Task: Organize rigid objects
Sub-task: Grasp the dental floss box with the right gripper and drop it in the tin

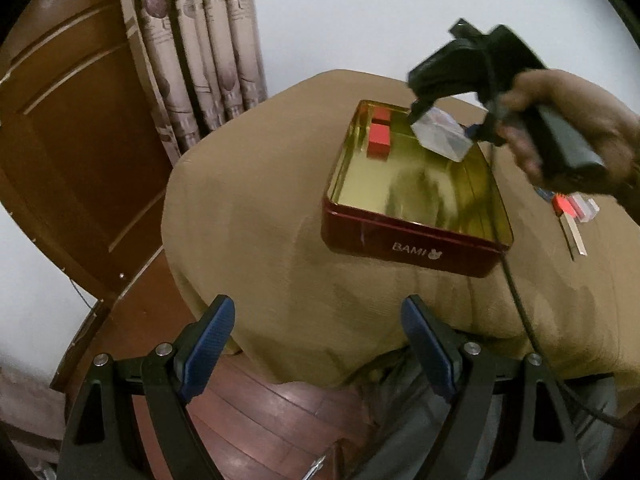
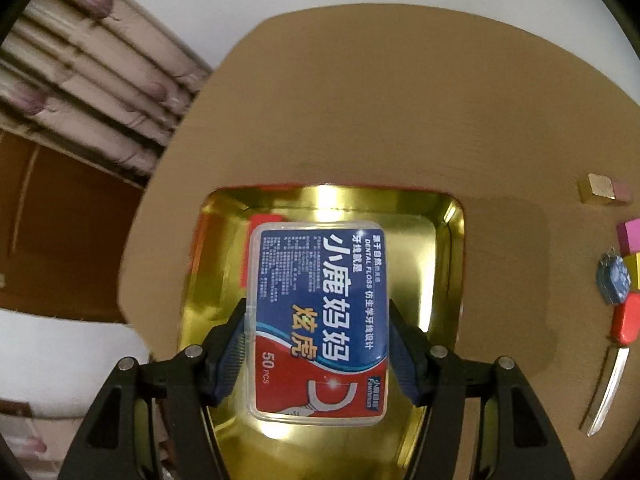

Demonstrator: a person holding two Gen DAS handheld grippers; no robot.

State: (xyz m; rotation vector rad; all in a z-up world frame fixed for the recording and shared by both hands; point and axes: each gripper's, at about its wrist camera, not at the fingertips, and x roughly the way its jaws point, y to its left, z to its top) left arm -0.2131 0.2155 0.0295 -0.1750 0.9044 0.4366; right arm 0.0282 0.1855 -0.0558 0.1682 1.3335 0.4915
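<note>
Right gripper (image 2: 318,354) clamps the dental floss box (image 2: 318,320) by its 2 long sides, low centre of frame, over the gold-lined tin (image 2: 444,248). Left gripper (image 1: 318,344) gapes wide, empty, bottom of frame.

Glossy metal tin (image 2: 454,240), matt cloth cover (image 2: 400,100)

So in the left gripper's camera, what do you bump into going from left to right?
Door → curtain → red block in the tin → floss box in the right gripper → hand.
</note>
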